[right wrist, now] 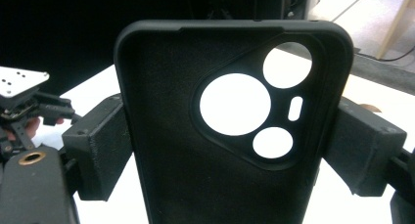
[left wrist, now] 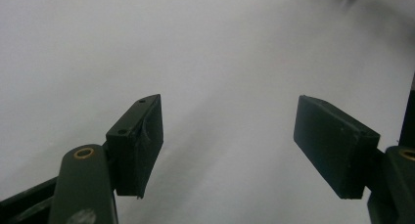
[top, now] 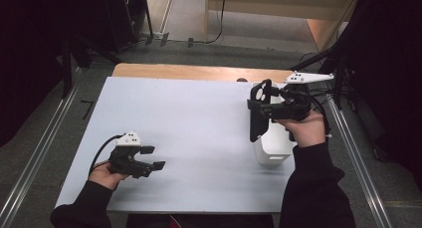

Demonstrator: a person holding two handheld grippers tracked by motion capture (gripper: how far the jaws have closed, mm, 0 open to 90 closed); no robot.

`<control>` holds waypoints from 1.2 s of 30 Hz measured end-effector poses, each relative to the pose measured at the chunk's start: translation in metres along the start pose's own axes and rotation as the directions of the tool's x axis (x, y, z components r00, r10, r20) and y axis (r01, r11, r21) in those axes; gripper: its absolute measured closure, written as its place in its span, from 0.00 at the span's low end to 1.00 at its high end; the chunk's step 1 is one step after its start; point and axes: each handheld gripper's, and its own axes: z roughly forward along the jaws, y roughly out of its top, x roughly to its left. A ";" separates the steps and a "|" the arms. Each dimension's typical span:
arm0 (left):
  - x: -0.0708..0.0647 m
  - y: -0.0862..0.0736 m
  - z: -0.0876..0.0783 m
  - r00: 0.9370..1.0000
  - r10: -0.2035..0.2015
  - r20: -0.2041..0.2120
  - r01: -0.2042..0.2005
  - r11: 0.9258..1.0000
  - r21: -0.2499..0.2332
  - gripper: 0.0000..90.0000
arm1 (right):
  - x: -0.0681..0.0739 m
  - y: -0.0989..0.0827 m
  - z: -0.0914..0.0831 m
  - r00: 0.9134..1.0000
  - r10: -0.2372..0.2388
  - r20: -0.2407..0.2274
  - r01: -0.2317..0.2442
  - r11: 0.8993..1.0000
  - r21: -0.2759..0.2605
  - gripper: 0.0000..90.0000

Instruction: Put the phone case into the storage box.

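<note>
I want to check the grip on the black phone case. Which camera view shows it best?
The right gripper view: the black rubbery phone case stands close up, camera cutouts clear, clamped between the right gripper jaws. The high view shows it small and edge-on. The left gripper view offers nothing of it.

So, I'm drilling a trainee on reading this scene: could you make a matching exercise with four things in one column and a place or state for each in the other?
Things:
1. left gripper
2. right gripper
3. phone case
4. white container

Places or states:
A. black, with round camera cutouts, clamped by its two long edges
B. jaws apart with nothing between them, over the white table
C. stands on the table near its right edge, beneath the held thing
D. jaws pressed on both sides of a black shell

Pairs: 1-B, 2-D, 3-A, 4-C
</note>
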 end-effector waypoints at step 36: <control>0.009 0.000 -0.003 0.999 -0.030 -0.015 0.029 0.999 -0.019 0.29 | -0.043 0.001 0.009 0.963 0.089 0.256 -0.076 0.995 -0.060 0.13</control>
